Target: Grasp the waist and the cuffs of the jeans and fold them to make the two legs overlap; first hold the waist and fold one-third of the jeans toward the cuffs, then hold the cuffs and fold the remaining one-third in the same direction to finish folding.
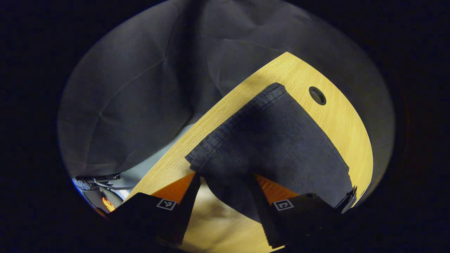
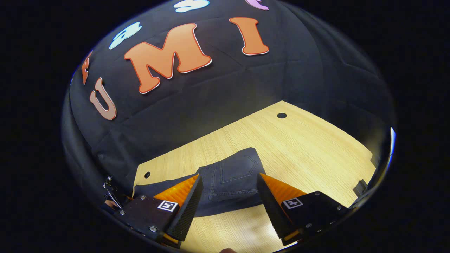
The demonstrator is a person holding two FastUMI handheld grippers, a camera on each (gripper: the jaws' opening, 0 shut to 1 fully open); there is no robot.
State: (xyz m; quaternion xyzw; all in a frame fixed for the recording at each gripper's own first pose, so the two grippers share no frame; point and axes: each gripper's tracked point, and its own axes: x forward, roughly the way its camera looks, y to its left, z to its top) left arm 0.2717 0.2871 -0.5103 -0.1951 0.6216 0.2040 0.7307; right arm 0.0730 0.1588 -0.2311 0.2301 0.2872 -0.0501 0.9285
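Observation:
Dark jeans [image 1: 281,147] lie flat on the wooden table [image 1: 337,123]. In the left gripper view the leg end with its stitched cuff hem [image 1: 239,123] stretches away from me. My left gripper [image 1: 225,177] stands open just above the cloth, which reaches in between its fingers. In the right gripper view the waist end of the jeans [image 2: 228,179], with a back pocket [image 2: 242,167], lies on the table [image 2: 309,151]. My right gripper [image 2: 229,175] is open, hovering over this part, its fingers spread to either side of the denim. Neither gripper presses on the cloth.
A round cable hole [image 1: 317,95] sits in the table beyond the cuffs; two such holes [image 2: 281,115] [image 2: 147,174] mark the far edge. A small black object [image 2: 360,186] rests at the table's right edge. Cables and gear [image 1: 95,184] lie off the table's side. Black cloth walls close behind.

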